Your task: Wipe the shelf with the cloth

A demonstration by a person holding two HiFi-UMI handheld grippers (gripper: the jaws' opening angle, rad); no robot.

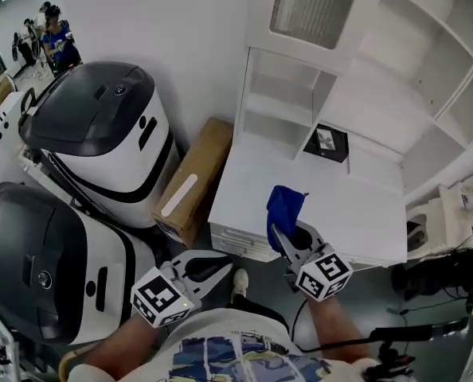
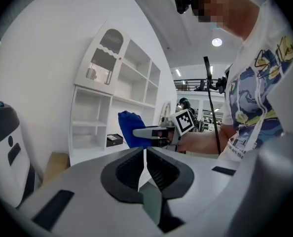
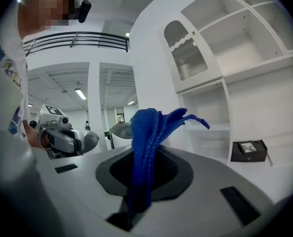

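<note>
Clamping is noted at the right gripper (image 1: 279,234): its jaws are closed on the lower end of a bunched blue woven cloth (image 3: 149,132), and the free folds stand up past the fingertips and fan out to the right. The cloth is held at the near left part of the flat white ledge (image 1: 356,213) of the white shelf unit (image 1: 396,94). Whether the cloth touches the ledge cannot be told.

The left gripper (image 1: 224,265) is held lower and to the left, nearer than the ledge's near edge. Its jaws are brought together, with only a thin slit between the pads and nothing gripped.

A small black flat box (image 1: 326,142) is seen at the far side of the ledge, at the foot of the open compartments. A ribbed-glass cabinet door (image 1: 312,6) is seen above it. A brown cardboard carton (image 1: 195,177) is leaned against the left side of the unit. Two white machines with dark grey domed lids are stood left of the carton, one far (image 1: 101,126) and one near (image 1: 37,261). A light shoe (image 1: 238,281) is seen on the floor between the grippers.
</note>
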